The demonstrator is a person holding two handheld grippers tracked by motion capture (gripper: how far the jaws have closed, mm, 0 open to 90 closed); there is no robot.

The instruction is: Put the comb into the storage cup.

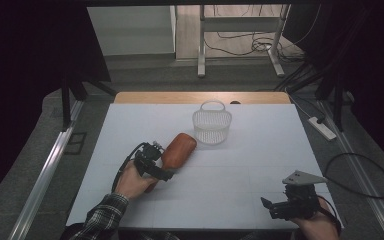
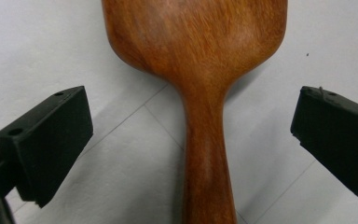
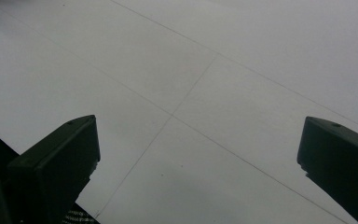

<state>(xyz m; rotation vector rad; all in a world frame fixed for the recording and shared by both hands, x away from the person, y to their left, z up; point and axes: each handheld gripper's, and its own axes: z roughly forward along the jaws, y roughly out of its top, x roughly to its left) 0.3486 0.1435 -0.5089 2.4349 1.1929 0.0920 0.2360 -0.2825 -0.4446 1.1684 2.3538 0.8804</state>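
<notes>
A brown wooden paddle (image 1: 179,150) lies flat on the white table (image 1: 260,150), its broad head toward a white mesh basket (image 1: 211,125). My left gripper (image 1: 155,162) hovers over the paddle's narrow handle (image 2: 207,154). Its jaws stand wide apart, one on each side of the handle, touching nothing. My right gripper (image 1: 287,205) rests near the table's front right corner. In the right gripper view its jaws are spread over bare table (image 3: 191,93) with nothing between them.
The basket stands upright behind the paddle's head, near the table's middle back. A wooden strip (image 1: 200,97) edges the far side. A power strip (image 1: 322,127) and cables (image 1: 365,175) lie on the floor to the right.
</notes>
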